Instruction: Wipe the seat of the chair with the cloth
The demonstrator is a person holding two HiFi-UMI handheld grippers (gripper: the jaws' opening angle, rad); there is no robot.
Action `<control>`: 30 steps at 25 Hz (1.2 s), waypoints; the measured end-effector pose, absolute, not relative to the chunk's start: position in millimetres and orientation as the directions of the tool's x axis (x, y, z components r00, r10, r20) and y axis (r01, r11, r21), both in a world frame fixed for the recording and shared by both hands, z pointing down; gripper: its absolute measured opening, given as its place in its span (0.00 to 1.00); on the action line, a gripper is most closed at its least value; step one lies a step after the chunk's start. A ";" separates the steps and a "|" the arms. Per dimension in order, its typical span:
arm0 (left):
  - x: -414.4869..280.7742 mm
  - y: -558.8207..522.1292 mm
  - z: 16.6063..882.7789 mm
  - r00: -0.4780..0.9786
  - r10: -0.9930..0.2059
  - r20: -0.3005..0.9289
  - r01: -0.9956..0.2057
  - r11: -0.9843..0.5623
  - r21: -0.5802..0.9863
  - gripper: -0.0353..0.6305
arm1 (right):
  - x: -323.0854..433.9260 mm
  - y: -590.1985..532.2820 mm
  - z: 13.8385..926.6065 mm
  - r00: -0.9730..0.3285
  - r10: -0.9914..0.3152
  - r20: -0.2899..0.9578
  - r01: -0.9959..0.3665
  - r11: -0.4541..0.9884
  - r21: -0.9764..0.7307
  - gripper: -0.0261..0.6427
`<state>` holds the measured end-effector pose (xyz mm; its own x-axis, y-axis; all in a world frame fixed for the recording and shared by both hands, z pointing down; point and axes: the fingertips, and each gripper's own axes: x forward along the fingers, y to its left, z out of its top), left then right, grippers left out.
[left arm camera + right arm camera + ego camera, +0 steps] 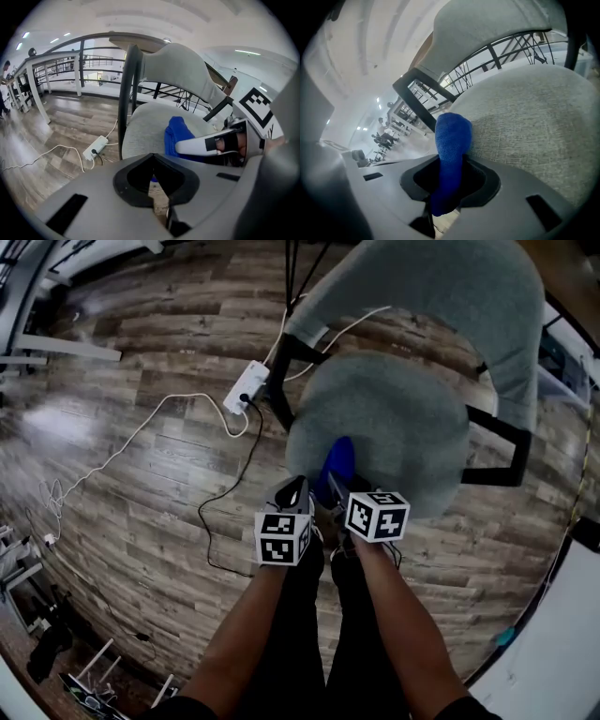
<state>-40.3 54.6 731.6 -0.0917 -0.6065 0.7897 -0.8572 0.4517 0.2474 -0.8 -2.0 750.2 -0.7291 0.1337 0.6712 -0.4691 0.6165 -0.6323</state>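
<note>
Wood floor (pixel 141 474), grey seat (pixel 394 418); right gripper (pixel 445 187) fingers (pixel 199 144) tight on blue cloth (pixel 452 136), left gripper (pixel 159 187) fingers (pixel 292 493) together.

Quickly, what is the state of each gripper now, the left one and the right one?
Left gripper: shut, holding nothing.
Right gripper: shut on the cloth.

Seat (pixel 403 399) open beyond and right of cloth (pixel 339 460). Backrest (pixel 469 296) walls the far edge; black frame (pixel 502 442) bars both sides. Floor (pixel 141 521) to left cluttered: power strip (pixel 246 387), cables (pixel 176 396).
</note>
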 end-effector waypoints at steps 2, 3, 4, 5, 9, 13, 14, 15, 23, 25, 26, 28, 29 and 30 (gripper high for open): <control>-32.4 49.1 732.2 -0.079 -0.607 0.791 -0.864 0.437 0.249 0.06 | 9.6 -7.9 750.1 -0.731 0.116 0.673 -0.483 0.610 -0.629 0.20; -29.4 46.5 732.6 -0.075 -0.606 0.792 -0.867 0.431 0.248 0.06 | 14.4 -10.7 749.9 -0.732 0.109 0.673 -0.487 0.608 -0.627 0.20; -26.8 44.2 733.1 -0.073 -0.604 0.794 -0.870 0.428 0.246 0.06 | 18.8 -13.6 749.7 -0.733 0.103 0.673 -0.491 0.605 -0.627 0.20; -24.4 42.1 733.6 -0.071 -0.601 0.796 -0.871 0.426 0.244 0.06 | 23.4 -16.6 749.5 -0.733 0.098 0.673 -0.495 0.602 -0.627 0.20; -10.5 30.4 732.4 -0.056 -0.598 0.799 -0.883 0.404 0.241 0.06 | 46.7 -29.3 750.0 -0.730 0.076 0.680 -0.518 0.588 -0.622 0.20; 6.0 15.2 728.4 -0.031 -0.606 0.795 -0.894 0.373 0.249 0.06 | 72.7 -42.4 750.4 -0.726 0.053 0.686 -0.538 0.578 -0.614 0.20; 9.7 10.9 728.0 -0.026 -0.608 0.794 -0.897 0.365 0.250 0.06 | 78.3 -45.6 750.6 -0.726 0.048 0.686 -0.542 0.575 -0.614 0.20; 13.1 6.6 727.5 -0.023 -0.609 0.793 -0.901 0.355 0.247 0.06 | 83.5 -48.5 750.8 -0.727 0.043 0.685 -0.545 0.570 -0.614 0.20; 53.0 -27.4 722.3 0.026 -0.622 0.783 -0.935 0.262 0.239 0.06 | 128.6 -69.4 751.0 -0.720 -0.007 0.693 -0.586 0.541 -0.603 0.20; 64.3 -32.9 723.2 0.045 -0.621 0.782 -0.939 0.241 0.245 0.06 | 140.1 -74.4 750.8 -0.715 -0.023 0.698 -0.597 0.539 -0.594 0.20; 69.8 -35.5 723.3 0.055 -0.621 0.782 -0.942 0.228 0.247 0.06 | 145.8 -77.1 750.8 -0.710 -0.032 0.703 -0.603 0.542 -0.585 0.20; 79.4 -40.2 722.0 0.076 -0.622 0.780 -0.946 0.201 0.252 0.06 | 156.2 -82.2 751.0 -0.700 -0.051 0.712 -0.618 0.543 -0.569 0.20; 83.1 -42.3 720.7 0.085 -0.623 0.777 -0.947 0.192 0.257 0.06 | 160.8 -84.5 751.2 -0.696 -0.059 0.716 -0.626 0.539 -0.564 0.20; 85.9 -44.5 719.3 0.092 -0.625 0.775 -0.947 0.185 0.262 0.06 | 165.2 -86.8 751.4 -0.692 -0.066 0.719 -0.633 0.536 -0.559 0.20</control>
